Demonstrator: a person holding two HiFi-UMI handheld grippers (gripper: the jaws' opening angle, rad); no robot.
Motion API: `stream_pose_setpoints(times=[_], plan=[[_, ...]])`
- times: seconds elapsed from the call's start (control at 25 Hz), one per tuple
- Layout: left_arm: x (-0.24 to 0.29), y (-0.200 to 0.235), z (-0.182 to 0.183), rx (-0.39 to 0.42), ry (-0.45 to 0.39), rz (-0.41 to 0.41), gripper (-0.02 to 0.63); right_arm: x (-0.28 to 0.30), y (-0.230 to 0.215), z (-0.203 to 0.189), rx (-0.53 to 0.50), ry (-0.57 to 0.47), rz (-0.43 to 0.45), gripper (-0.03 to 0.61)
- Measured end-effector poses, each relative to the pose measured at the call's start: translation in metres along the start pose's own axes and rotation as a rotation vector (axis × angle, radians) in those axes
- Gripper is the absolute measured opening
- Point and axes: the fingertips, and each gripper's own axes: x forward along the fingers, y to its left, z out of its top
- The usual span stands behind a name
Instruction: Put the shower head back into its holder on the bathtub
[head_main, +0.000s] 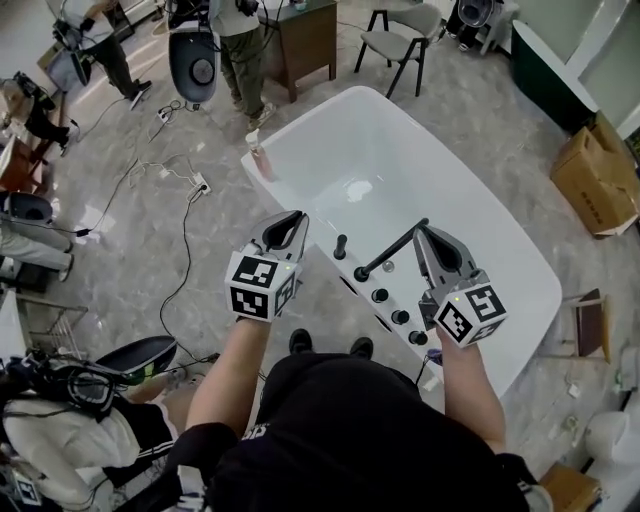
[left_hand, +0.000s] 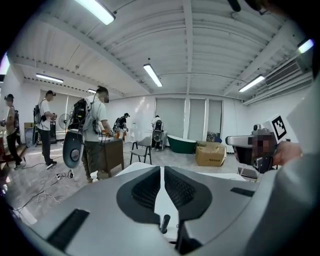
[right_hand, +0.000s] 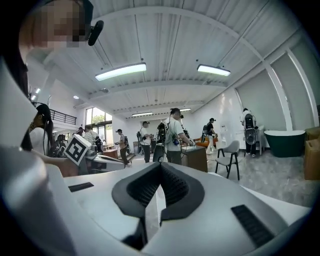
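Though slim and black, shower head (head_main: 395, 247) aslant over bathtub (head_main: 450, 170)

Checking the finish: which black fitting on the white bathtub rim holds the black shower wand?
The second black fitting from the left; the slim wand slants from it, others stand bare.
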Motion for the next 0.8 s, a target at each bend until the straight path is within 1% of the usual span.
stream_pose_setpoints(times=[0.12, 0.24, 0.44, 0.56, 0.8], plan=[[-0.004, -0.017, 0.017, -0.001, -0.05, 0.034, 0.035, -0.02, -0.011, 0.015, -0.032, -0.061, 0.034, 0.012], [-0.008, -0.025, 0.032, 0.002, -0.079, 0.061, 0.034, -0.036, -0.02, 0.029, -0.05, -0.103, 0.058, 0.012], [-0.019, -0.028, 0.058, 0.05, -0.121, 0.09, 0.034, -0.056, -0.031, 0.052, -0.064, -0.159, 0.037, 0.012], [-0.019, -0.025, 0.071, 0.078, -0.13, 0.087, 0.034, -0.057, -0.035, 0.066, -0.073, -0.191, 0.014, 0.011], [-0.019, -0.02, 0.083, 0.122, -0.138, 0.054, 0.034, -0.045, -0.021, 0.079, -0.084, -0.225, 0.012, 0.011]])
